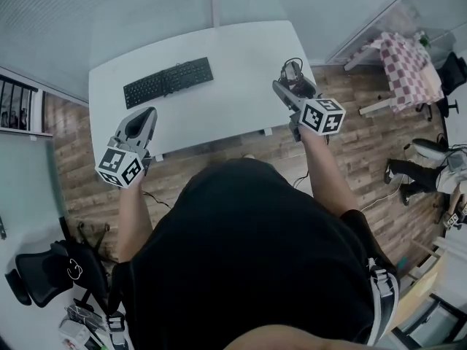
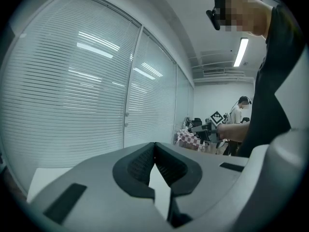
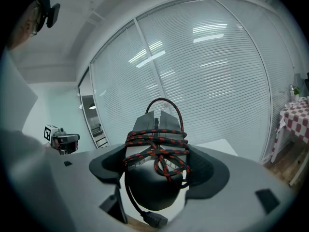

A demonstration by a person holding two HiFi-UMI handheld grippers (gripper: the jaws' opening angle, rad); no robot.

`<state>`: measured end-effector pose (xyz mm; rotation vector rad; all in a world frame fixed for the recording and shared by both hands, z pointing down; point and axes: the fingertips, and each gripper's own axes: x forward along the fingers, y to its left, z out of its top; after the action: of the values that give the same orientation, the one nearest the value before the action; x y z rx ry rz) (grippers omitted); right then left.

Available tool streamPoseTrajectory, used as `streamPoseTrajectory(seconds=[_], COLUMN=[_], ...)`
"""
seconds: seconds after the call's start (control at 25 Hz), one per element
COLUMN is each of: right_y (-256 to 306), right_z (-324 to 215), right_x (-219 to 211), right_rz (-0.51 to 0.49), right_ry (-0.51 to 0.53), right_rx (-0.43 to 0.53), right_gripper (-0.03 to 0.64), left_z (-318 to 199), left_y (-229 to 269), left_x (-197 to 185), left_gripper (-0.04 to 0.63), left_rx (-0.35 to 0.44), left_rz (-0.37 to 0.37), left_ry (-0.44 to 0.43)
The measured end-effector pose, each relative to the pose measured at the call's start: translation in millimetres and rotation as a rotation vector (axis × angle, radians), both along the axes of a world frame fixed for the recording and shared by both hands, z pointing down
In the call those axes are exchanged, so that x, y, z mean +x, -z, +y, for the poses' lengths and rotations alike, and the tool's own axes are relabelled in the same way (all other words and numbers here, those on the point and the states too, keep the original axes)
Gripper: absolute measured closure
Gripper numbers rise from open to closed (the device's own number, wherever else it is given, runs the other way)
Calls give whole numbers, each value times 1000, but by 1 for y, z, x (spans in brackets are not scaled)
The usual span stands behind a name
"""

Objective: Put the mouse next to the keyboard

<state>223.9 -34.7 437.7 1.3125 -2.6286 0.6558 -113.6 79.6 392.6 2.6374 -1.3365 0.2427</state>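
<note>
While the white bench (image 1: pixel 241 100) carries the black keyboard (image 1: pixel 168 81) on its far-left part, the left tongs (image 1: pixel 148 115) sit over the bench's near-left edge, tips pressed together, nothing between. Right tongs (image 1: pixel 291 77), above the bench's right end, clamp the mouse (image 3: pixel 154 182), which has a red-black cord (image 3: pixel 157 141) wound round it.

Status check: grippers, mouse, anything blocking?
Right gripper shut on cable-wrapped mouse, over right end of table. Left gripper shut, empty. Keyboard on left half; path between looks bare.
</note>
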Motion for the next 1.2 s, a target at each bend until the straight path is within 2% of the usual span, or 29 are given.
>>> streamPoseTrajectory(seconds=[0.56, 1.2], right_y=[-15, -30], right_z=[-37, -70], right_x=[13, 50], right_rz=[-10, -12], right_ry=[45, 96], right_rx=[-18, -57], right_gripper=[227, 227], left_z=[-24, -54], left_y=[-6, -9], left_x=[21, 74], left_gripper=[572, 572], left_rx=[-12, -29], left_rz=[-18, -31], left_ry=[40, 58])
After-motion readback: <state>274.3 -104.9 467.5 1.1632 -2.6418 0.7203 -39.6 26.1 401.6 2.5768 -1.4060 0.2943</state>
